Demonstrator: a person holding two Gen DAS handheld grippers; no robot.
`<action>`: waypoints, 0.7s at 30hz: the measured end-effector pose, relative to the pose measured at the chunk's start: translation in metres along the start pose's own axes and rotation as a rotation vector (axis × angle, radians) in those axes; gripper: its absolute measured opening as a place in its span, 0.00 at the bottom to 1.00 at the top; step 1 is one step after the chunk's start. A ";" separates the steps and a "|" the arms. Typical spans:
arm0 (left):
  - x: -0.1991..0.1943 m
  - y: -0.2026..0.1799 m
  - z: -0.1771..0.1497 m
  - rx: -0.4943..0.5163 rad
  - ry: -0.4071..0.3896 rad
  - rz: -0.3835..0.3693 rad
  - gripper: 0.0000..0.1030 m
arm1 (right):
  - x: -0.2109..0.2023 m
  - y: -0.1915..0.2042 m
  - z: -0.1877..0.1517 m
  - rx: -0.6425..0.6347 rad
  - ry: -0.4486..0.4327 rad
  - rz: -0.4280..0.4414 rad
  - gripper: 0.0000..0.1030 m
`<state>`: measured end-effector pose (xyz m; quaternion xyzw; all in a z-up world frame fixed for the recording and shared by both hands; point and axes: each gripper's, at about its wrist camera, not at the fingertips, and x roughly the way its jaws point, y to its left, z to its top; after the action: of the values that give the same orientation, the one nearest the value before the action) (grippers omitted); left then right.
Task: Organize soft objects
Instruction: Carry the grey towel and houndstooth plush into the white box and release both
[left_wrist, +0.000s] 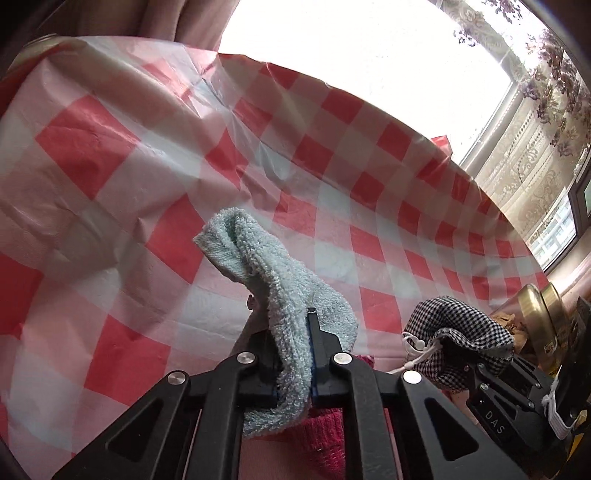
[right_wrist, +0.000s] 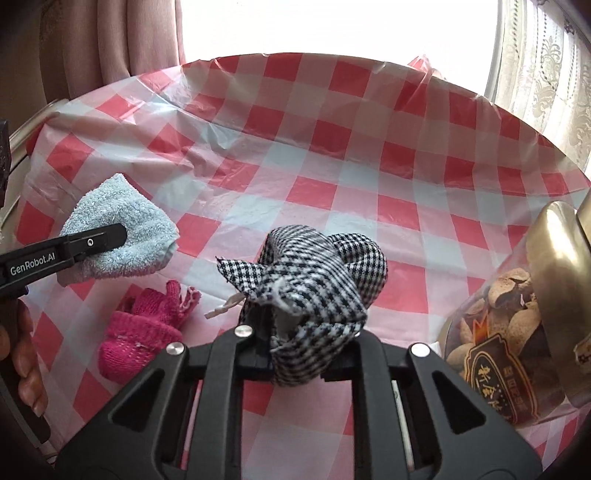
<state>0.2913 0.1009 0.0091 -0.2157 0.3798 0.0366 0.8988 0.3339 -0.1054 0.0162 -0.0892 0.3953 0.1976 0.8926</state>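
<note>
Red-and-white checked plastic tablecloth (right_wrist: 332, 177) covers the table, wrinkled and creased, most of all toward upper left of the right wrist frame; same cloth (left_wrist: 122, 147) fills most of the left wrist frame, with folds near center. Clear jar (right_wrist: 517, 325) at right edge of the right wrist frame lies on its side, gold lid (right_wrist: 561, 236) facing up-frame, brownish nuts inside, dark label with Chinese characters. Same jar (left_wrist: 517, 321) at lower right of the left wrist frame, partly hidden. Bright window (left_wrist: 351, 66) behind table, blown out. Pinkish drape (right_wrist: 140, 37) at upper left. Lace patterned curtain (right_wrist: 546, 62) at upper right; floral one (left_wrist: 535, 122) in the left wrist frame.
</note>
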 end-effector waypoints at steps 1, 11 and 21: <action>-0.007 0.001 0.000 -0.006 -0.020 0.002 0.11 | -0.006 -0.001 -0.001 0.005 -0.005 0.005 0.18; -0.054 -0.003 -0.023 -0.035 -0.068 -0.024 0.11 | -0.054 0.001 -0.035 0.046 0.000 0.041 0.18; -0.092 -0.035 -0.083 -0.025 -0.029 -0.092 0.11 | -0.092 -0.010 -0.078 0.083 0.030 0.039 0.18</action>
<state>0.1789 0.0437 0.0342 -0.2434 0.3558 0.0029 0.9023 0.2301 -0.1651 0.0317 -0.0475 0.4181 0.1969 0.8855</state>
